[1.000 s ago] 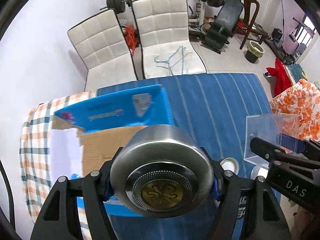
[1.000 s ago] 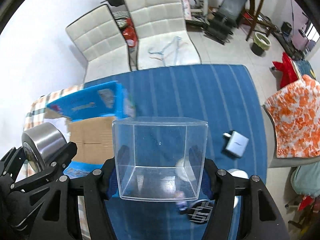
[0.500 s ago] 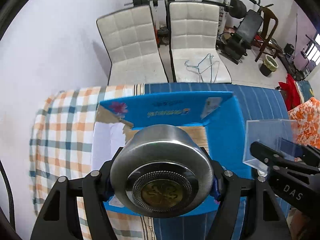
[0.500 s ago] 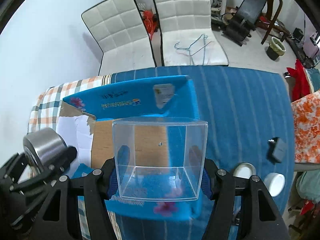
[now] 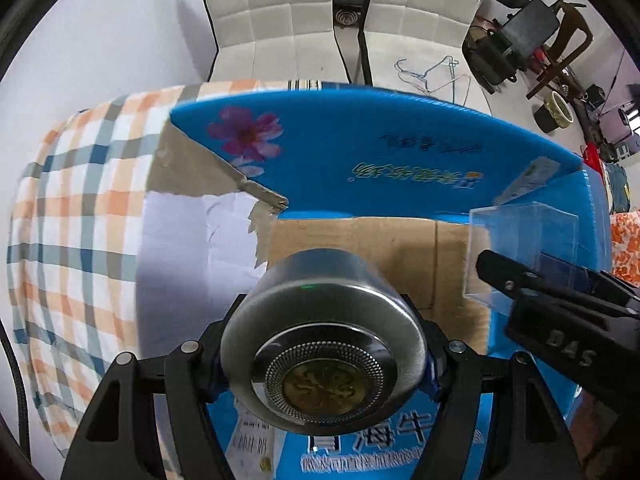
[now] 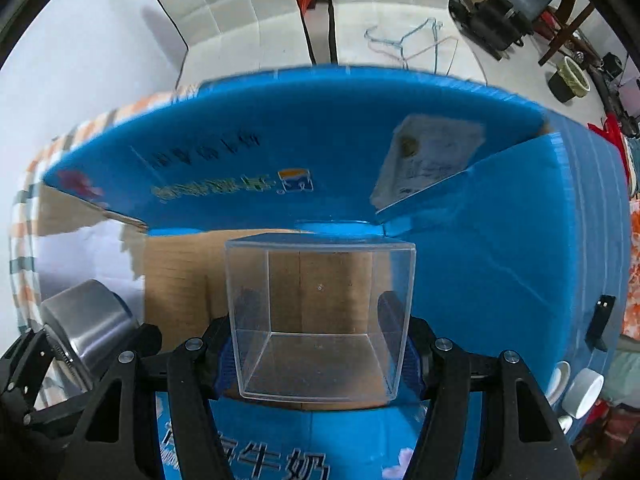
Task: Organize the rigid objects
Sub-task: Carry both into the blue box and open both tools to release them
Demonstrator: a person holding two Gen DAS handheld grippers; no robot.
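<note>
My left gripper (image 5: 324,356) is shut on a round steel tin (image 5: 320,312) with a gold emblem in its lid, held above the brown floor of an open blue cardboard box (image 5: 400,168). My right gripper (image 6: 320,344) is shut on a clear plastic cube box (image 6: 320,316), also hanging over the same blue cardboard box (image 6: 280,152). In the left wrist view the clear cube (image 5: 524,248) shows at the right. In the right wrist view the steel tin (image 6: 84,324) shows at the lower left.
The box sits on a blue striped cloth (image 6: 592,208) beside a checked cloth (image 5: 72,216). A dark adapter (image 6: 600,320) and two white lids (image 6: 584,392) lie to the right. White chairs (image 5: 272,12) and gym gear (image 5: 524,28) stand beyond the table.
Both grippers have travelled left and down from over the blue striped cloth to over the open cardboard box, still holding the tin and the clear cube. The box now fills both views.
</note>
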